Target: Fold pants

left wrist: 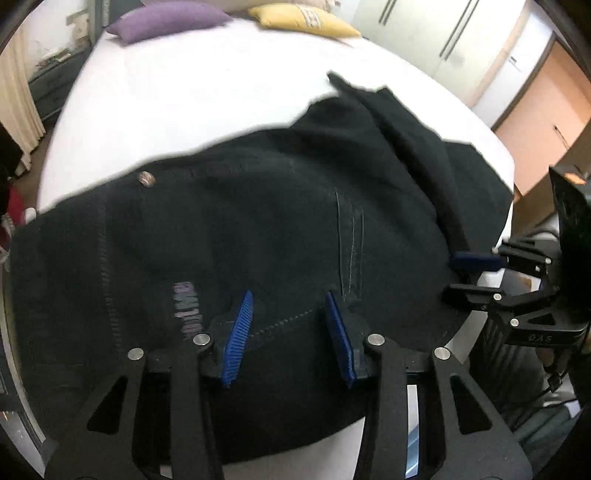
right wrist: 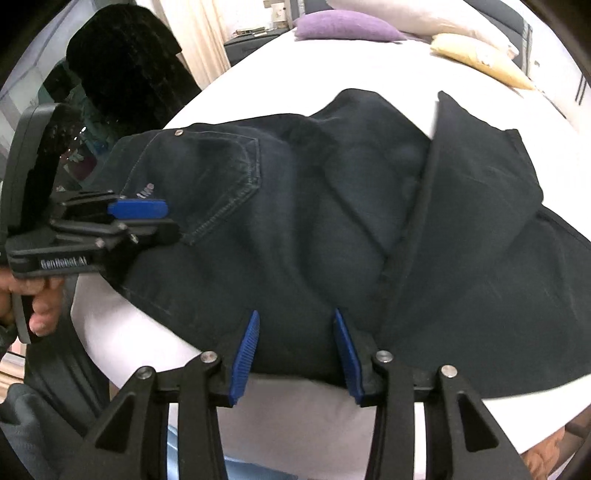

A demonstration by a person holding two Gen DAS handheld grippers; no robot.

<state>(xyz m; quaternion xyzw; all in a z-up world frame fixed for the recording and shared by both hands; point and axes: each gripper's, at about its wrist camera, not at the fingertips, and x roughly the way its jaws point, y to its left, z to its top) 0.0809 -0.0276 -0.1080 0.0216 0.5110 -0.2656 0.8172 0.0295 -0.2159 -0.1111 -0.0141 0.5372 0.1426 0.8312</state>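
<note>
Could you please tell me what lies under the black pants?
The black pants lie on a white bed sheet, which shows all round them. Whatever sits directly beneath the fabric is covered.

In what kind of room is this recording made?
Most likely a bedroom: the black denim pants lie on a white-sheeted bed, with a purple pillow and a yellow pillow at its far end, and tall wardrobe doors beside it.
</note>
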